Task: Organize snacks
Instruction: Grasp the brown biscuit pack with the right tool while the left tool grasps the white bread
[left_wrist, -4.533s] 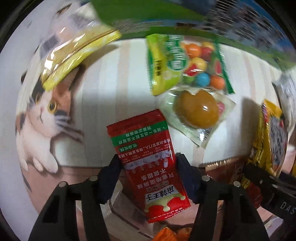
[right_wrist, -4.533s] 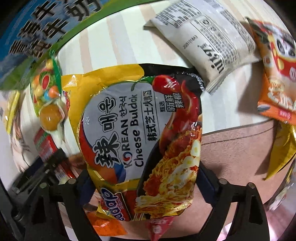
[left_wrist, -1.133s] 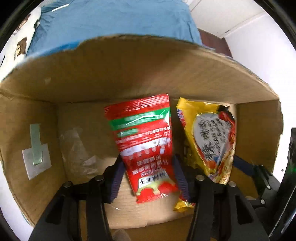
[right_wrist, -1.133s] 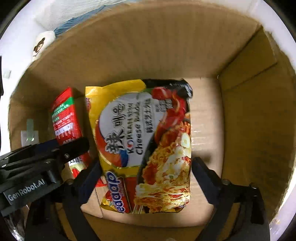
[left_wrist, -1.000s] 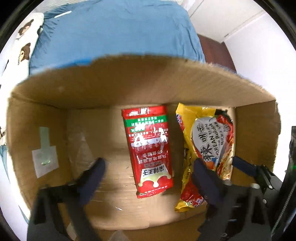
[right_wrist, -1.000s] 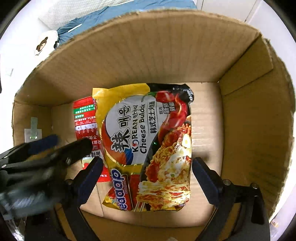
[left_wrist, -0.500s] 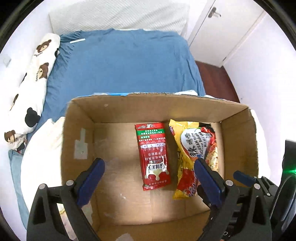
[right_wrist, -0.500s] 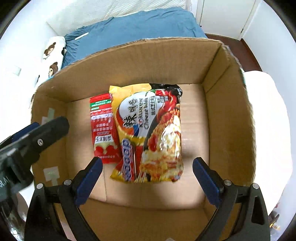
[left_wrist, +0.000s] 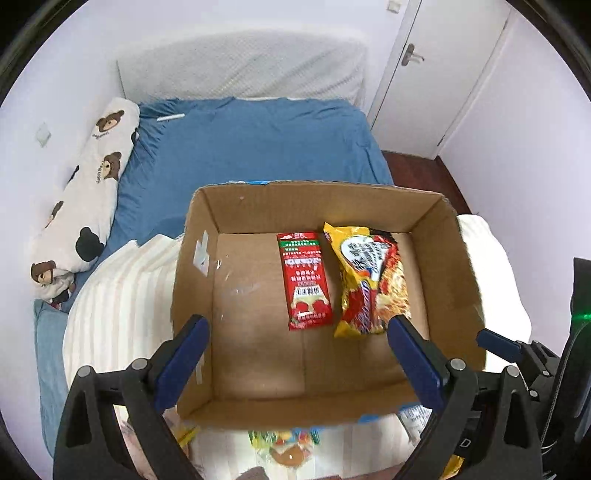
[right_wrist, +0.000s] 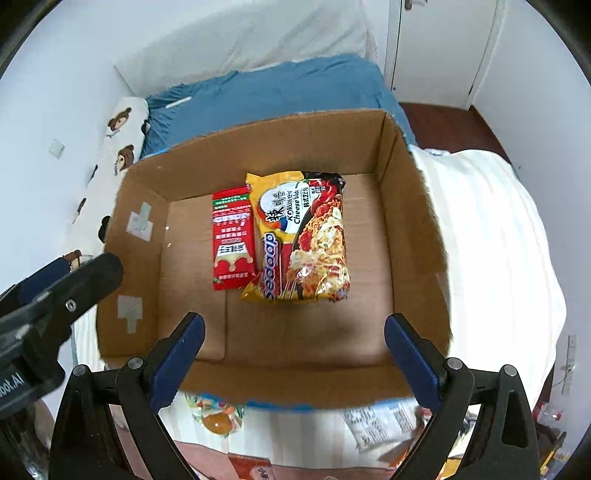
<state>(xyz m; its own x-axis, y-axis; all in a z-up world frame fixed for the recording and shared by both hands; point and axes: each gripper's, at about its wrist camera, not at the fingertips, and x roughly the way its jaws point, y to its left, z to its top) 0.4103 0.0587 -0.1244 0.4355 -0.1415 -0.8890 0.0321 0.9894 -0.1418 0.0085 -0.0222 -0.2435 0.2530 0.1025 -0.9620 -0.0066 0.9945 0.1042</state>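
Two packets lie side by side on the cardboard box floor in your left wrist view: the red sachet and the Buldak noodle pack; your left gripper jaws stand apart, empty. In your right wrist view, your right gripper jaws are likewise spread, and unpacked snacks such as the braised egg packet wait below the box.

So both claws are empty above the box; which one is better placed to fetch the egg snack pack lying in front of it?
Probably the left claw. In its view the egg snack pack lies almost straight below it. In the right claw's view the pack sits off to its left. Both are open above the cardboard box.
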